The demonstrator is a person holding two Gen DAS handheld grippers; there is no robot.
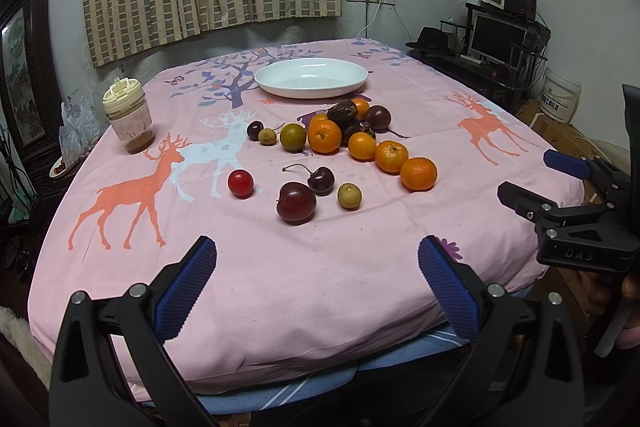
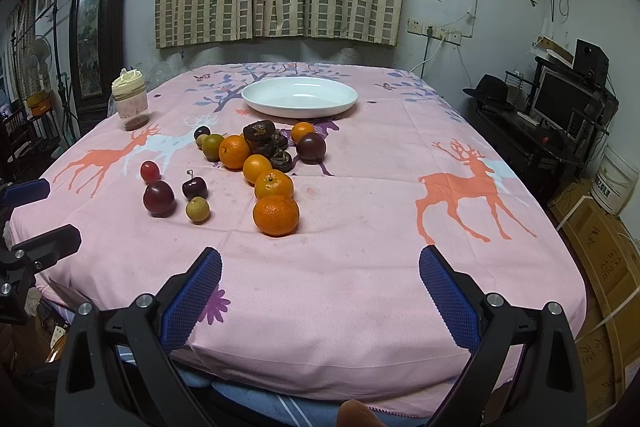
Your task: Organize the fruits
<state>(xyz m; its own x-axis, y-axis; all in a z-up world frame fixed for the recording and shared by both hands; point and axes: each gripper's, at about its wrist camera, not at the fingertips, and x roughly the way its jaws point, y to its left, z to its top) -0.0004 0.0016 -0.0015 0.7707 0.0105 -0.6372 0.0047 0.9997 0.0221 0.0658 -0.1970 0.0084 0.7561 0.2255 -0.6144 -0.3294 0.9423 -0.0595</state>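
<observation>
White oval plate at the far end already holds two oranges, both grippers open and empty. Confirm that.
Not quite: the white oval plate holds nothing, as the right wrist view shows. The oranges lie on the pink deer-print cloth. The left gripper and right gripper are open and empty.

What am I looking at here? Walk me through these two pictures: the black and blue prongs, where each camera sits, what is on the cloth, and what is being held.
There is no robot arm. A person holds a hand-held gripper in each hand, and each has a wide-angle camera looking forward along its two fingers.

In the left camera's picture, the left gripper shows at the bottom, blue pads spread open, holding nothing. The right gripper appears at the right edge, also open.

The right camera's picture shows the right gripper's own fingers the same way, open and empty.

On the pink deer-print tablecloth lie loose fruits: oranges, dark cherries and small greenish fruits. Behind them stands an empty white dish, and a lidded jar at the far left.
</observation>
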